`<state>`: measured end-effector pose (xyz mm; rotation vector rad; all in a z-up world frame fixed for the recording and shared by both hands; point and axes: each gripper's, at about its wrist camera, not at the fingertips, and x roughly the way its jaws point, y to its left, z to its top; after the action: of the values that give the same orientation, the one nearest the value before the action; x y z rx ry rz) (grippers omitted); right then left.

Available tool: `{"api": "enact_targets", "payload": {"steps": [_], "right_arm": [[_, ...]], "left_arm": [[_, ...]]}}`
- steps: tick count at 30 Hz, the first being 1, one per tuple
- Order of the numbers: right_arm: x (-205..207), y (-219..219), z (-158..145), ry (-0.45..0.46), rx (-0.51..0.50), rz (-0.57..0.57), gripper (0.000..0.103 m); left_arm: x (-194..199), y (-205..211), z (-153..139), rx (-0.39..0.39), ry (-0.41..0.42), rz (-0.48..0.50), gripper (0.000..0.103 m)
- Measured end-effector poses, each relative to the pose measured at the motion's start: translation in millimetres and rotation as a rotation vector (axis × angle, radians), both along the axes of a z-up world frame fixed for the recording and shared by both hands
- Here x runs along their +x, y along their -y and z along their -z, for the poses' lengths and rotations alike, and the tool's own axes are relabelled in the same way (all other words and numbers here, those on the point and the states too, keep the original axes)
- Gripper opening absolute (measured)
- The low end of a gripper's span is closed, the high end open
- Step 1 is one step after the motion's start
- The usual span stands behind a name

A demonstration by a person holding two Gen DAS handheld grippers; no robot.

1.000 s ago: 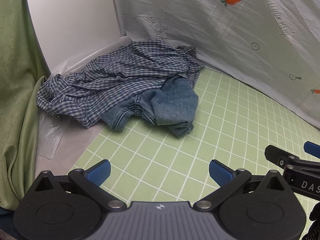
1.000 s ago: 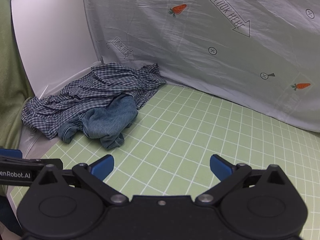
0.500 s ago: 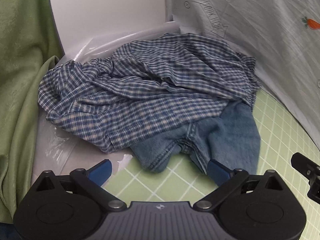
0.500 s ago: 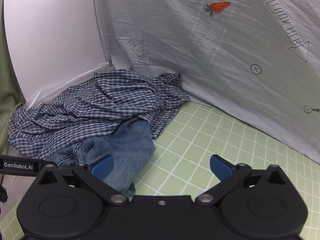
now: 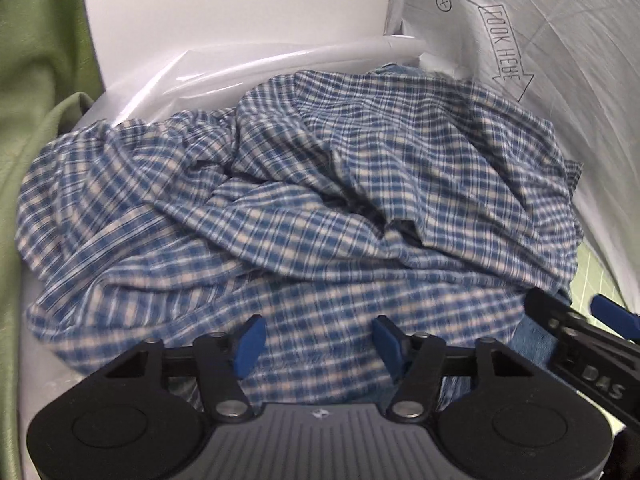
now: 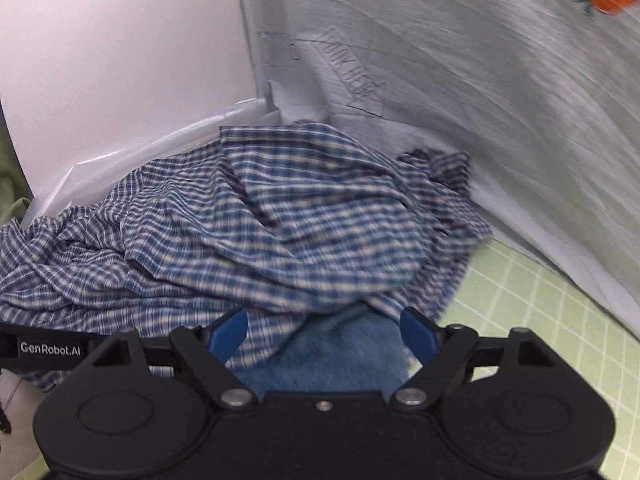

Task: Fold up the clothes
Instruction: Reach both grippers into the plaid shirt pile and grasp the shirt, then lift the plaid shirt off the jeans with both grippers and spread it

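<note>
A crumpled blue plaid shirt (image 5: pixel 320 200) fills the left wrist view and lies heaped in the corner (image 6: pixel 240 240). Under its near edge a denim garment (image 6: pixel 320 360) pokes out. My left gripper (image 5: pixel 318 342) hovers low over the plaid shirt's front edge. Its jaws are closing with plaid cloth between them, and the pads are not pressing on it. My right gripper (image 6: pixel 323 332) sits just to the right, where the plaid edge meets the denim. Its jaws are also closing, with a wide gap still showing. In the left wrist view the right gripper's fingers (image 5: pixel 580 328) appear at the right edge.
A green grid mat (image 6: pixel 540 320) covers the table to the right. A white printed sheet (image 6: pixel 480 80) hangs behind, and a white board (image 5: pixel 240 20) closes off the left. Clear plastic film (image 5: pixel 200 72) lies behind the clothes. A green curtain (image 5: pixel 32 80) hangs at far left.
Both grippers have moved forward and down from the bare mat onto the clothes heap, which now fills the views. Both pairs of jaws have narrowed, the left more.
</note>
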<state>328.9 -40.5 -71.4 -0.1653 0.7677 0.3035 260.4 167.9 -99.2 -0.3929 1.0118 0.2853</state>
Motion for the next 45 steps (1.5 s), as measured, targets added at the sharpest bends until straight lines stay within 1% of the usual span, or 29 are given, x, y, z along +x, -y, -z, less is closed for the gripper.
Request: {"api": "enact_targets", "payload": {"steps": [1,3,5,6,7,8,9,10,11,13,16,19,22,24,27,28,29,30,32,34,38,42,45], "right_arm": [[4.8,-4.7,2.4,0.002,-0.012,-0.015,0.075],[12.6,-12.4,6.6,0.004,-0.034,-0.046,0.07],[17.1,-16.7,9.8,0.006,-0.047,-0.073,0.068],[18.4,-17.5,10.9,0.007,-0.048,-0.084,0.063],[19.2,-16.4,11.5,0.005,-0.04,-0.09,0.055],[19.6,-14.0,11.6,0.005,-0.027,-0.091,0.052],[18.9,-11.1,11.4,0.005,-0.015,-0.092,0.044],[18.0,-8.1,11.1,0.008,-0.007,-0.089,0.03],[16.9,-4.7,10.6,0.016,-0.006,-0.081,0.021],[14.8,3.3,8.9,0.028,0.016,-0.064,0.006],[8.5,13.6,2.3,0.06,0.042,-0.03,0.002],[-4.0,21.8,-9.4,0.122,0.034,0.011,0.002],[-18.2,36.2,-20.1,0.174,0.02,0.068,0.002],[-25.2,52.2,-23.3,0.184,0.011,0.132,0.001],[-31.9,84.4,-22.8,0.161,0.027,0.236,0.001],[-35.3,96.1,-21.9,0.157,0.026,0.271,0.001],[-39.4,106.8,-21.5,0.154,0.024,0.302,0.001],[-43.4,118.0,-20.0,0.149,0.026,0.333,0.001],[-53.1,140.4,-14.8,0.142,0.036,0.387,0.001],[-66.3,157.4,-14.3,0.154,0.02,0.424,0.001],[-97.5,191.2,-12.7,0.184,-0.017,0.489,0.001],[-130.2,225.3,-15.9,0.213,-0.075,0.555,0.001],[-162.1,258.1,-22.8,0.22,-0.087,0.644,0.001]], "left_arm": [[2.4,0.1,0.0,-0.001,0.005,0.002,0.055],[5.6,0.2,-1.2,0.003,0.012,0.003,0.053],[7.7,-1.5,-2.6,-0.01,0.011,-0.014,0.053],[5.6,-5.1,-4.4,-0.03,0.028,-0.041,0.053],[3.4,-8.8,-6.2,-0.05,0.046,-0.069,0.054],[1.1,-12.4,-8.0,-0.071,0.064,-0.097,0.054],[-1.1,-16.1,-9.9,-0.092,0.082,-0.126,0.055],[-5.4,-20.4,-11.3,-0.109,0.112,-0.162,0.06],[-7.5,-23.7,-11.6,-0.115,0.12,-0.189,0.063],[-10.4,-29.8,-10.9,-0.13,0.127,-0.227,0.064],[-10.2,-38.0,-8.8,-0.16,0.122,-0.252,0.064],[-10.8,-41.6,-8.3,-0.167,0.128,-0.267,0.064],[-10.1,-41.4,-6.9,-0.158,0.141,-0.293,0.064],[-9.7,-39.6,-6.8,-0.148,0.139,-0.289,0.063],[-8.4,-38.4,-5.4,-0.151,0.141,-0.297,0.06],[-8.0,-38.5,-4.0,-0.155,0.137,-0.297,0.047],[-7.5,-38.6,-2.5,-0.159,0.132,-0.298,0.024],[-7.0,-38.7,-1.0,-0.164,0.128,-0.298,0.015],[-11.0,-37.1,-2.5,-0.172,0.137,-0.291,0.003],[-16.6,-32.6,-7.3,-0.171,0.155,-0.266,0.002],[-32.9,-13.5,-20.8,-0.161,0.186,-0.185,0.001],[-53.7,19.7,-36.2,-0.142,0.202,-0.09,0.001],[-68.6,58.0,-47.5,-0.12,0.21,0.028,0.001]]}}
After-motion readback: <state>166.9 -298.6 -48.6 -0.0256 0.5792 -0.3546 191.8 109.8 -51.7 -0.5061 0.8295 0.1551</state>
